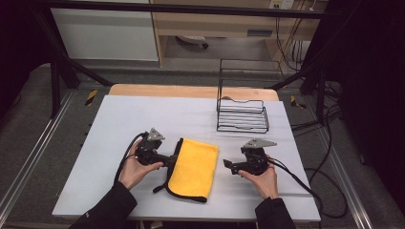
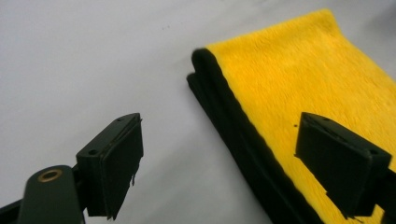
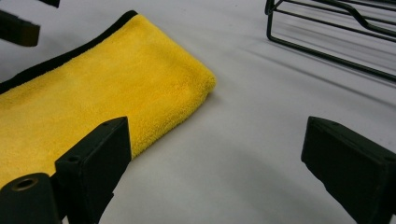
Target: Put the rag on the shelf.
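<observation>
Left gripper (image 2: 219, 163) jaws apart astride cloth (image 2: 299, 84) edge, seemingly unclamped, wire rack (image 3: 336, 28) beyond

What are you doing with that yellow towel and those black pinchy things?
A person holds a gripper in each hand over a white table. The left gripper is open at the black-trimmed edge of a folded yellow towel. The right gripper is open beside the towel's other side, touching nothing. A black wire rack stands farther back.
</observation>
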{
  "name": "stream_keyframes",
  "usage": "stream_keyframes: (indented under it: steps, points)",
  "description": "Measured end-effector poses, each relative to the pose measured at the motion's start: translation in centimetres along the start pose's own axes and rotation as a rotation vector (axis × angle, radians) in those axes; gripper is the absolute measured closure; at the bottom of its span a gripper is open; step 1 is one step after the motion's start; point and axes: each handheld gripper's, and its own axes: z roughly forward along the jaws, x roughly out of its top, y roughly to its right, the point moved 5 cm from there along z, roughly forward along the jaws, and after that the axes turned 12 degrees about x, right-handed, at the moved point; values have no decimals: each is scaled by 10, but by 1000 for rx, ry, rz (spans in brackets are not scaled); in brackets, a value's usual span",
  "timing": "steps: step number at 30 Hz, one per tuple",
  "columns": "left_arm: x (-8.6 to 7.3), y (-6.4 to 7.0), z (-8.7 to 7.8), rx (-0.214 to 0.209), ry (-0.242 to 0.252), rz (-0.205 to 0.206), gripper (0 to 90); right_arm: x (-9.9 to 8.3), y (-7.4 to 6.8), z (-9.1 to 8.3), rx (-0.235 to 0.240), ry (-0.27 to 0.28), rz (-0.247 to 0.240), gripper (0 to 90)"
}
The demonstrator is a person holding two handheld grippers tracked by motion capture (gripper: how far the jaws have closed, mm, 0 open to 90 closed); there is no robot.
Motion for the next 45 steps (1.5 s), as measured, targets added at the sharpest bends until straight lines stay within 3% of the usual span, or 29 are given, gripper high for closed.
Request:
stream_keyframes:
  steps: [5, 8, 13, 25, 34, 39, 45]
  points:
    - [16, -1, 20, 20, -14, -22, 192, -8, 1, -4, 3, -3, 16, 70]
    - [21, -3, 33, 32, -47, -33, 238, -11, -1, -4, 8, -4, 20, 72]
    - [23, -5, 48, 42, -51, -45, 384, -12, -3, -3, 13, -5, 28, 84]
    - [18, 4, 57, -32, -101, -61, 648, -5, -7, -1, 25, 48, 46, 164]
    - [16, 6, 58, -46, -113, -52, 713, 8, -10, 27, -3, 28, 54, 211]
    - [15, 6, 59, -52, -108, -56, 728, 14, -5, 50, -31, -11, 75, 242]
    - [15, 7, 59, -42, -99, -31, 726, 16, 1, 68, -68, -47, 84, 310]
